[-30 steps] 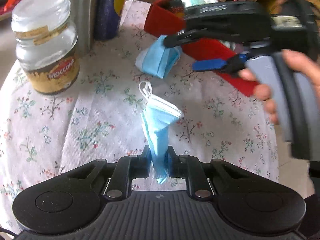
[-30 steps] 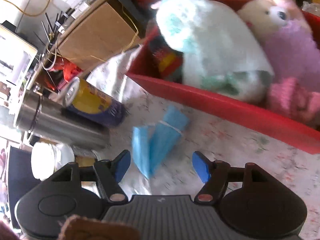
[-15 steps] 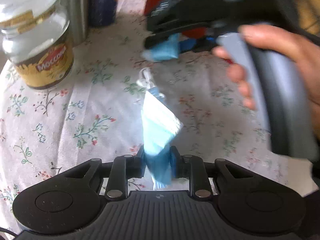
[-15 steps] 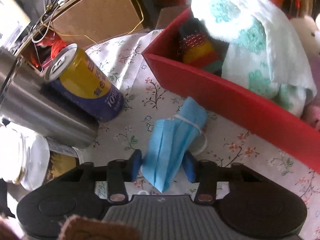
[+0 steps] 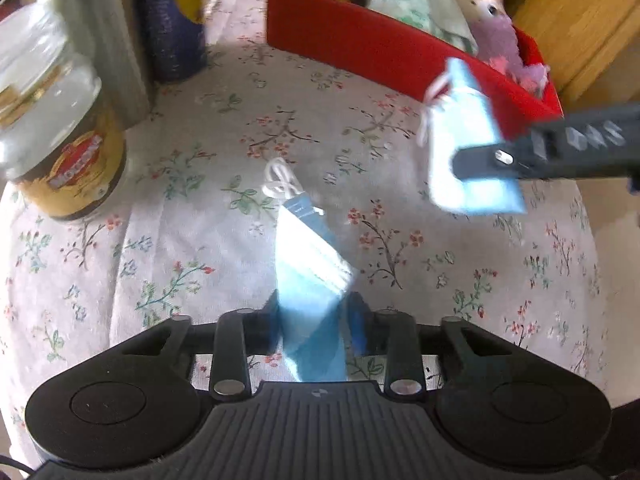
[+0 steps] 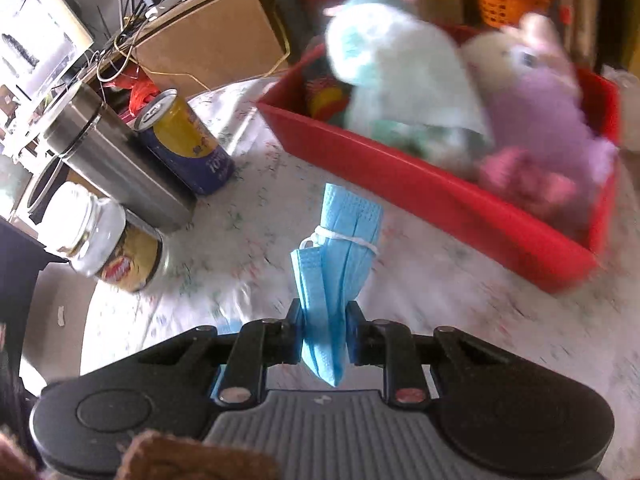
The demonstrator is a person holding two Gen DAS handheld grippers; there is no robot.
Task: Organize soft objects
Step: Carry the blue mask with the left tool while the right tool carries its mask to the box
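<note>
Both tools pinch folded blue paper face masks — left tool (image 5: 314, 320), mask (image 5: 310, 264); right tool (image 6: 323, 334), bundled mask (image 6: 340, 256) held above the tabletop, red plastic bin (image 6: 420, 184) far-right, nearer the right tool.

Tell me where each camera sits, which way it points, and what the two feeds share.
Left wrist: on the left hand-held gripper, facing across the floral tablecloth toward the red bin; its fingers pinch a blue mask, and the right hand-held gripper enters from the right.
Right wrist: on the right hand-held gripper, facing the bin; it pinches another mask.
Shared: bin, coffee jar, can, steel tumbler.
</note>
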